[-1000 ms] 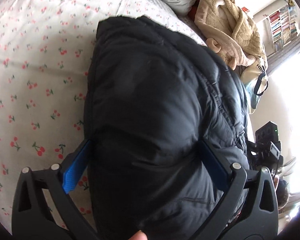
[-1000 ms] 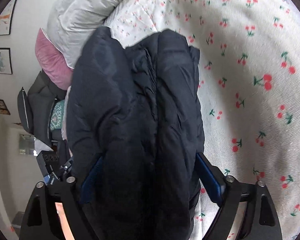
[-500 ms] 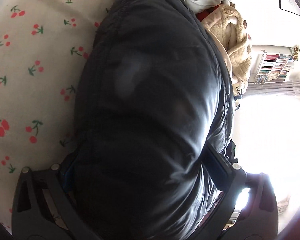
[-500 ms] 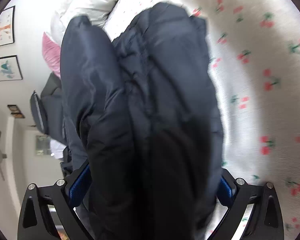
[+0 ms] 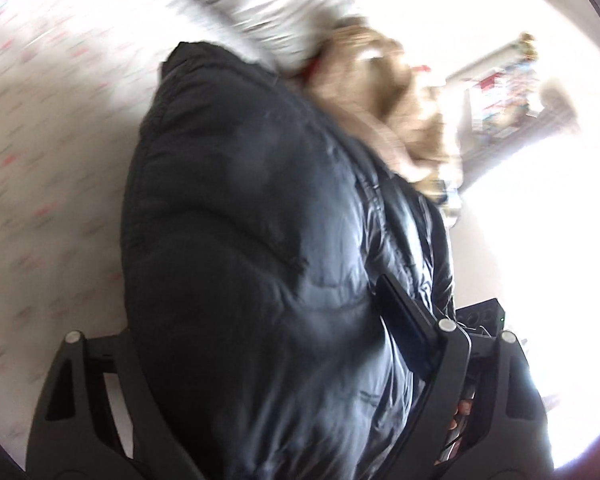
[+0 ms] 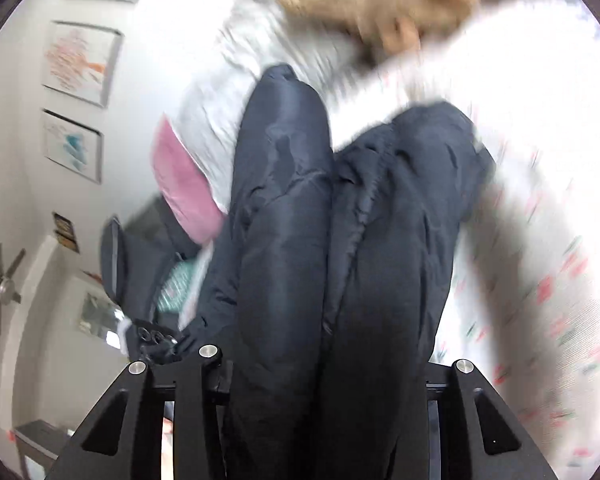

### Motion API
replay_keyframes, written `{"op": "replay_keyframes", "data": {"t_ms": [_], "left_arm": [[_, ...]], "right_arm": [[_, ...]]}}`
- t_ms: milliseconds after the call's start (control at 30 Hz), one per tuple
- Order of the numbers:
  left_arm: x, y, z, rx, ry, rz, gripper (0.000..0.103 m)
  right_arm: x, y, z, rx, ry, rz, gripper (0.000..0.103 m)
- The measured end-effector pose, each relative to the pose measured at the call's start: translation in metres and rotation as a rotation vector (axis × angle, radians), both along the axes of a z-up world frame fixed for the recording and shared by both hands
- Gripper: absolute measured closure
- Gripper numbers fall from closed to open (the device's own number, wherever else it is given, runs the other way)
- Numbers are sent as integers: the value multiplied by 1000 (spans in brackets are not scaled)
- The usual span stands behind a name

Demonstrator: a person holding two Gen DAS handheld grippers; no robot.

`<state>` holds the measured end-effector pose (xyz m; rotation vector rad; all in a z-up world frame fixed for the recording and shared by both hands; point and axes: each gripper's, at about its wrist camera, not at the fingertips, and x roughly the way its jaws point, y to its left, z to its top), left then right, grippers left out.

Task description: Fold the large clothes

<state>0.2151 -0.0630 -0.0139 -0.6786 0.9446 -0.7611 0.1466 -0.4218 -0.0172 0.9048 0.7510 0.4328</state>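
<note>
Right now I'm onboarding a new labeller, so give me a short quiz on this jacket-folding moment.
1. True or false: the dark puffer jacket fills the space between the jaws of both the left gripper and the right gripper.
2. Which colour is the pillow beside the grey bedding in the right wrist view? A) green B) pink C) yellow
3. Fill in: the bedsheet is white with small ____ marks.

Key: 1 true; 2 B; 3 red.
</note>
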Motion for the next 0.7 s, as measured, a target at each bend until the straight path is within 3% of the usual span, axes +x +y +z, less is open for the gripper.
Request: {"op": "replay_keyframes", "data": {"t_ms": [100,200,267,333,367,400,467,533,600,700], "left_arm": [[0,-23,14,-79,-63,-66,16],[2,-53,22,-67,-123,-140,15],[7,-72,14,21,-136,-170,5],[15,-82,-11,174,-84,-143,3],[17,-85,-31,275,-26,-115,3],[17,-86,-40,290,-2,-110,2],[12,-72,-48,263,32,-75,1],[8,-63,-40,280,60,-45,1],[-2,-56,-24,340,31,-30,1],[-22,-53,0,494,-56,2,1]], "right_arm": [[-24,-34,28,-41,-87,-74,62],[-41,-59,39,-127,-119,-136,61],[-40,-69,26,-150,-77,-172,56],[-29,-74,-3,-215,65,-213,35],[-23,-77,-23,-285,177,-230,29],[-20,-77,-34,-283,205,-219,20],[-23,-78,-36,-259,201,-207,20],[-28,-71,-14,-368,175,-221,20],[-41,-70,10,-478,133,-255,20],[-69,-58,37,-599,60,-352,19]]}}
